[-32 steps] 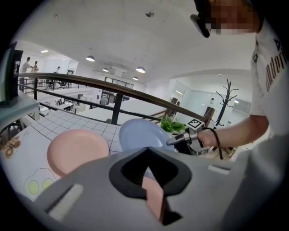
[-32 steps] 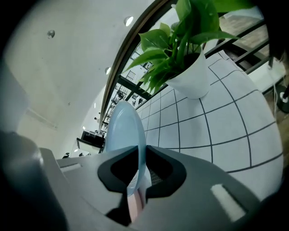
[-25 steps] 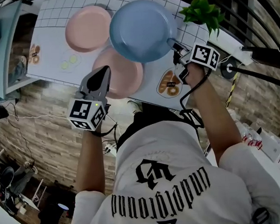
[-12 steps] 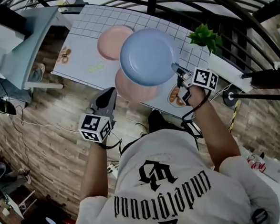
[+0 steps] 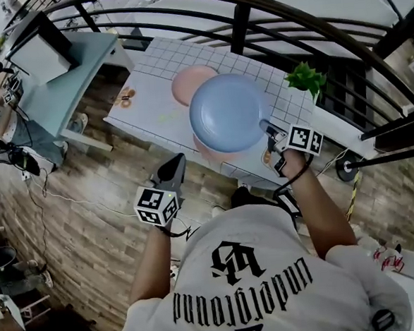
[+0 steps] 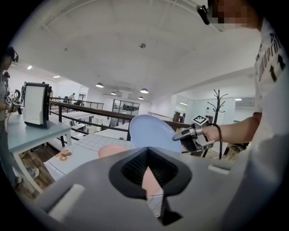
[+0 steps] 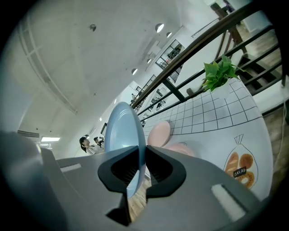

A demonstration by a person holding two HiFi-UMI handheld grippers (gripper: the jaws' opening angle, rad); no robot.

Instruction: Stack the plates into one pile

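Note:
A blue plate hangs tilted above the white gridded table, and my right gripper is shut on its rim at the right side. In the right gripper view the blue plate stands edge-on between the pads of the right gripper. One pink plate lies on the table, mostly hidden under the blue one. A second pink plate lies farther back. My left gripper is shut and holds nothing, off the table's near edge over the wooden floor. The left gripper faces the blue plate.
A green plant stands at the table's far right corner by the dark railing. Food pictures are printed on the table top, among them bread. A light blue desk stands to the left. Cables lie on the floor.
The view has pulled back from the table. The blue plate stays in the right gripper above the near pink plate. The left gripper has drawn back from the table's edge.

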